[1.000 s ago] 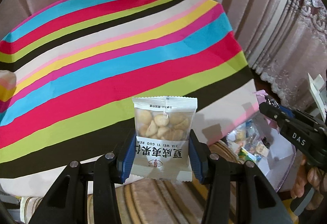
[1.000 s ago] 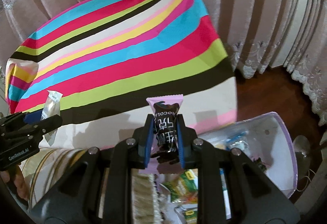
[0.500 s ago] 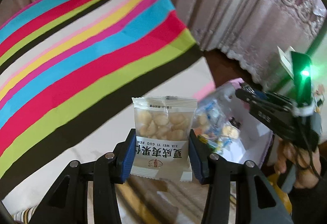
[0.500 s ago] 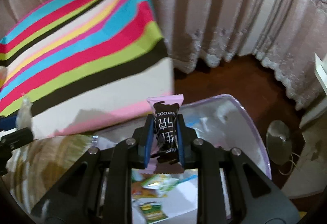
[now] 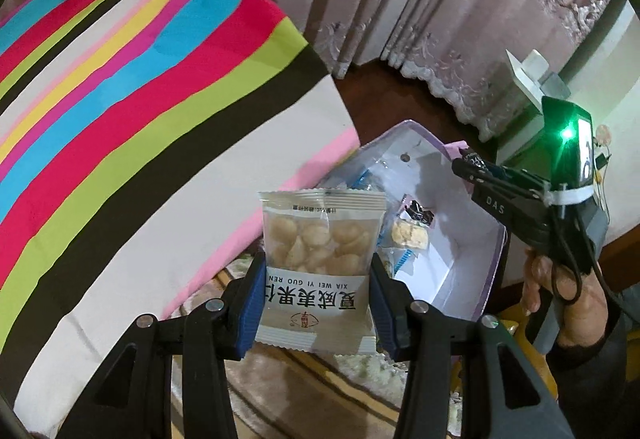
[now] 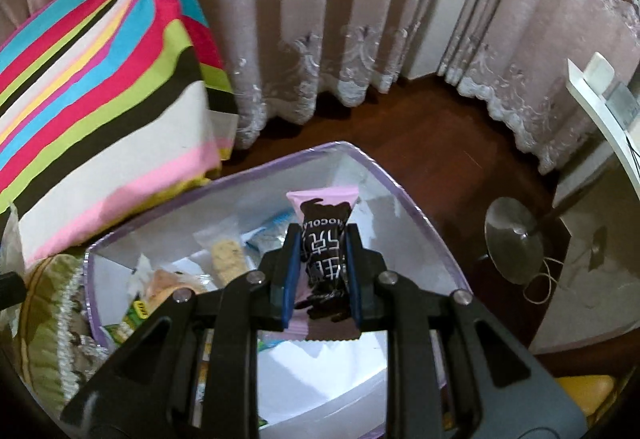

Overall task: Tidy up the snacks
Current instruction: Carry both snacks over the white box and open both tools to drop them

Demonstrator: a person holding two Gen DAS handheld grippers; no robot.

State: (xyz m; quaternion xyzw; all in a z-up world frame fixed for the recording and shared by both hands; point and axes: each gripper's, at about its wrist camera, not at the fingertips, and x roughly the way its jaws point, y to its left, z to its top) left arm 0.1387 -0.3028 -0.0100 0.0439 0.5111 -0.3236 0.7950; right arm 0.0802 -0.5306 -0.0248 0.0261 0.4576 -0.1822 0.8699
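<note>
Up close, the left tongs (image 5: pixel 318 299) are clamped on a clear nut packet (image 5: pixel 320 271), held upright just short of the box, its label upside down to the camera: "XIA WEI YI GUO REN" over large Chinese characters. The right tongs (image 6: pixel 320 275) are pinched narrow on a pink chocolate bar (image 6: pixel 323 239); part of the word "CHOCOLATE" shows on its dark wrapper, along with white Chinese characters. That bar hangs right above the open box (image 6: pixel 416 215), a white one with a lilac rim, sitting on the floor by the corner of the striped bed (image 5: pixel 132 111).

Inside the box, several snacks already lie in a loose heap: a biscuit pack (image 6: pixel 228 255), a green-wrapped item (image 6: pixel 138 313) with print too small to read, blue-edged wrappers. So the sorting looks well under way, and these two pieces seem next to drop in. From the left camera, the right tool (image 5: pixel 520 199) shows "DAS" on its arm. Beyond it, curtains (image 6: pixel 360 19) hang to the dark wood floor.
</note>
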